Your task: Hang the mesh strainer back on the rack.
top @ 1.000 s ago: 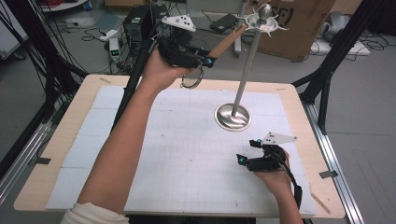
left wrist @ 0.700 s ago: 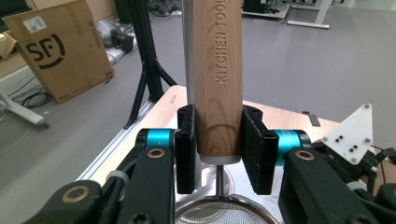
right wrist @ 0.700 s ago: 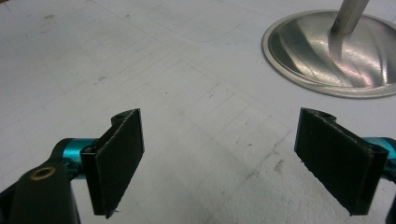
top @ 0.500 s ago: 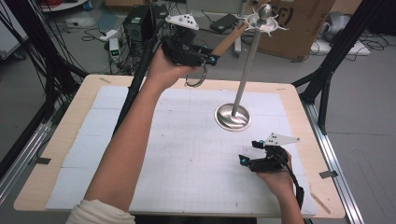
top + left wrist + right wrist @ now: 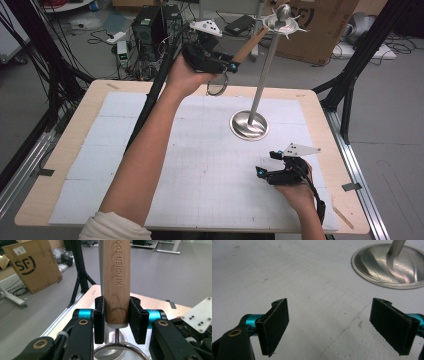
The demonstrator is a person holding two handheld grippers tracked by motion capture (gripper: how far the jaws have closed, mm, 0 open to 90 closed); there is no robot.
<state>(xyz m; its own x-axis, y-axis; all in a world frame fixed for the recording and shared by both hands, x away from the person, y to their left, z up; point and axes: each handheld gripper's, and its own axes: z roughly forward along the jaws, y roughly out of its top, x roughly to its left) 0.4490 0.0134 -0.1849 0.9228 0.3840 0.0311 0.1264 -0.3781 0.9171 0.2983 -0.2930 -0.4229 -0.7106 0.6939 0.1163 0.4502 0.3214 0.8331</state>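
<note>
High view: left gripper (image 5: pixel 231 65) fingers pinch strainer's wooden handle (image 5: pixel 248 45); tip toward stand hook (image 5: pixel 281 20) slowly. Right gripper (image 5: pixel 265 170) fingers spread, idle.

Wooden table (image 5: pixel 65 145) under a white gridded mat (image 5: pixel 200 165), cardboard box (image 5: pixel 330 25) at one o'clock, computer tower (image 5: pixel 150 25) at eleven o'clock, black tripod legs (image 5: pixel 350 85) at right.

One wooden-handled strainer (image 5: pixel 235 57), one metal stand (image 5: pixel 260 85) (round base) — two grippers
</note>
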